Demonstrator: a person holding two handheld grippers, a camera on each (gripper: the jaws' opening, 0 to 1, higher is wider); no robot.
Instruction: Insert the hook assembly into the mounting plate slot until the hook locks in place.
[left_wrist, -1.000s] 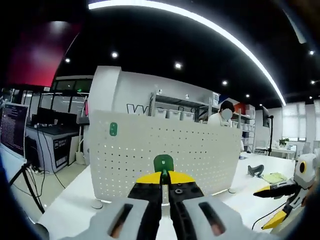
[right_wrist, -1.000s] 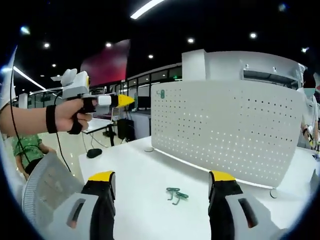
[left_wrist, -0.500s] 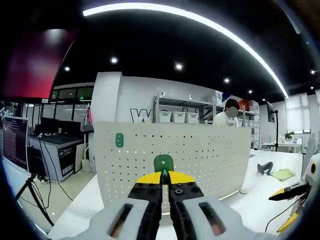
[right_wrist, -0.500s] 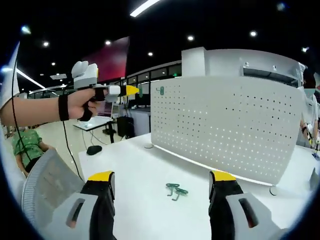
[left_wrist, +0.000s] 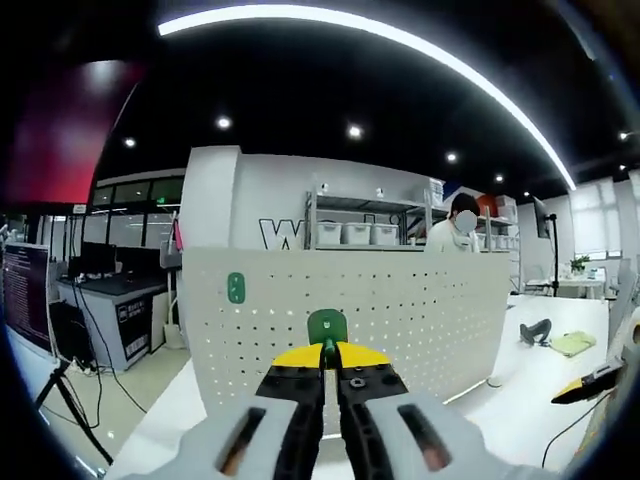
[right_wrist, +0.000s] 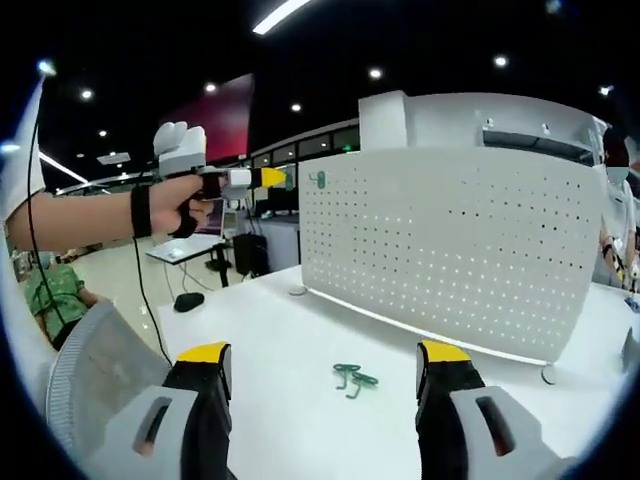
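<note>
My left gripper (left_wrist: 326, 358) pinches a green plastic hook (left_wrist: 327, 326), jaws pressed together on its stem, in front of the upright white perforated metal panel (left_wrist: 400, 310), which already carries a small green clip (left_wrist: 236, 288) near its upper corner. My right gripper (right_wrist: 318, 362) is spread wide above the white table (right_wrist: 290, 330), where spare green wire hooks (right_wrist: 354, 377) lie tangled. A person stands partly hidden behind the panel.
</note>
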